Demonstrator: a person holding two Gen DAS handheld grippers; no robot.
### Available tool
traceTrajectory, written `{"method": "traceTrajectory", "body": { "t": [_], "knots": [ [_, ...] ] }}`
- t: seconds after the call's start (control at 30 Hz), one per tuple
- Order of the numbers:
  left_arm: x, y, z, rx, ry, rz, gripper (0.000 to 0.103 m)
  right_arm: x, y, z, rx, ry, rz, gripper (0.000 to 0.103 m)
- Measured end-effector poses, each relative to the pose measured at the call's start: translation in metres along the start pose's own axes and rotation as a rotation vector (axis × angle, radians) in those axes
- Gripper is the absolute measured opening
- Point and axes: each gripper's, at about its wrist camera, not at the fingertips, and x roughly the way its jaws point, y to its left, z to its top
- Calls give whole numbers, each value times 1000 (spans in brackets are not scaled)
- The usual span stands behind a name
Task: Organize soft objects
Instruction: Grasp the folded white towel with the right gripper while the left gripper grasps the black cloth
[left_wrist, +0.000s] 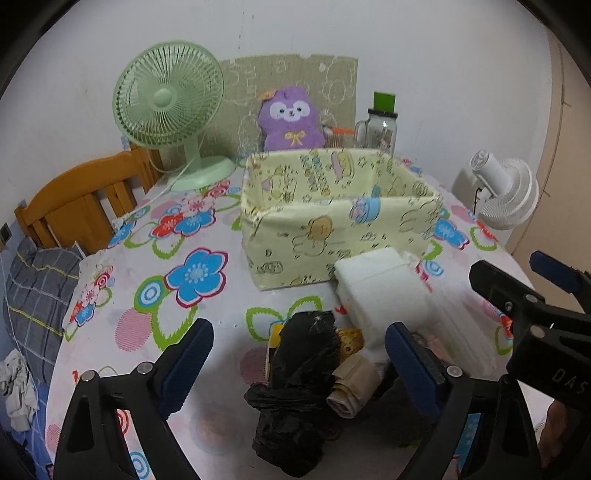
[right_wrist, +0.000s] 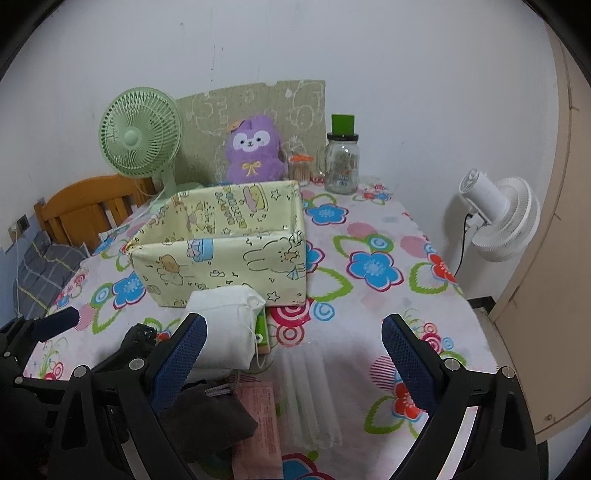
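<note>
A pale yellow fabric box (left_wrist: 332, 236) with cartoon prints stands open and looks empty on the floral table (left_wrist: 147, 295); it also shows in the right wrist view (right_wrist: 221, 266). In front of it lie a white pouch (left_wrist: 380, 291), a black plastic bag (left_wrist: 299, 373) and a beige roll (left_wrist: 354, 387). My left gripper (left_wrist: 295, 365) is open, its jaws on either side of the black bag. My right gripper (right_wrist: 293, 354) is open and empty over clear plastic sleeves (right_wrist: 314, 398), the white pouch (right_wrist: 225, 325) by its left finger. A pink packet (right_wrist: 260, 421) and dark cloth (right_wrist: 207, 417) lie below.
A purple plush (left_wrist: 290, 118), a green fan (left_wrist: 170, 107), a glass jar (left_wrist: 382, 127) and a cardboard sheet (left_wrist: 332, 77) stand at the back against the wall. A white fan (right_wrist: 502, 218) stands off the table's right side. A wooden chair (left_wrist: 81, 195) is at left.
</note>
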Motion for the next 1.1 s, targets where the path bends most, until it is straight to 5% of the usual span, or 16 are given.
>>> {"method": "traceTrajectory", "body": {
  "t": [0.6,0.93,1.1],
  "knots": [
    [50,15,-8,-15,138,-27,84,46,28,3,-41,99,30,97],
    [60,19,-12,-42,184,-117,51,69,48,0,-79,154,30,97],
    [60,17,-11,-40,180,-136,43,77,57,-4,-98,176,29,97]
  ]
}}
